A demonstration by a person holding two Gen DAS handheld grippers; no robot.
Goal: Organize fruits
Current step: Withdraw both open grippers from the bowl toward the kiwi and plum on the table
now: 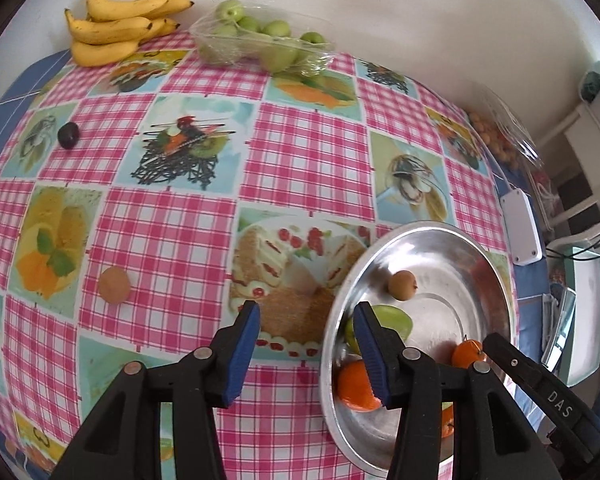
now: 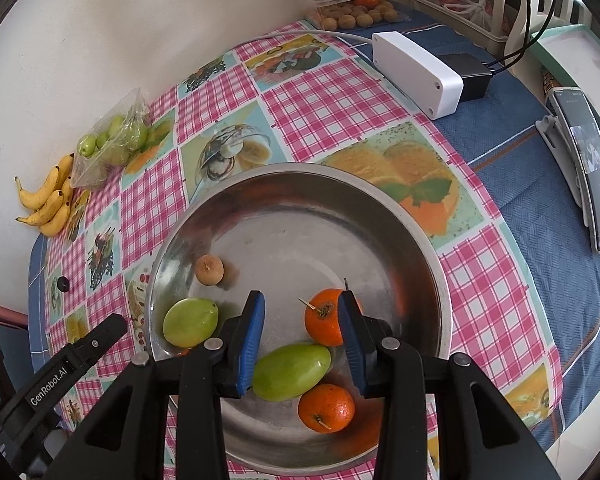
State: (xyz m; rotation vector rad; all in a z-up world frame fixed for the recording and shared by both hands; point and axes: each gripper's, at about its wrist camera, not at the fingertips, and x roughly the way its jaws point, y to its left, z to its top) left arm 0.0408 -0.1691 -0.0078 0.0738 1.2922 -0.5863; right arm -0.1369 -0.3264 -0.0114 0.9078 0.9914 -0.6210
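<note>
Pink-checked oilcloth (image 1: 308, 148) printed with food pictures is covering the table in front of us, and a pale wall is rising behind it. Nearest us, we are holding the left gripper (image 1: 312, 356) over the cloth at the left rim of the round steel bowl (image 2: 420, 232); its blue-padded jaws are standing moderately apart with nothing between them. We are holding the right gripper (image 2: 302, 340) above the bowl's near half, its jaws narrow yet gripping nothing: the oblong green fruit (image 2: 291, 371) is lying just below the gap, and the stemmed orange tangerine (image 2: 324, 322) is sitting beside the right pad.

A second orange tangerine (image 2: 326, 408) is resting against the green fruit's near side, another green fruit (image 2: 190, 322) is lying by the bowl's left wall, and a small round brown fruit (image 2: 209, 269) is sitting further in.

Out on the cloth to the bowl's left, a loose brown round fruit (image 1: 115, 285) is waiting, and a dark purple plum-like fruit (image 1: 68, 135) is lying well beyond it. Right of the bowl, a white plastic box (image 2: 418, 74) is resting. Against the wall, a bunch of yellow bananas (image 1: 116, 28) and a clear bag of green fruits (image 1: 260, 44) are lying side by side, and a clear tray of small brown fruits (image 2: 356, 16) is sitting at the far right.
</note>
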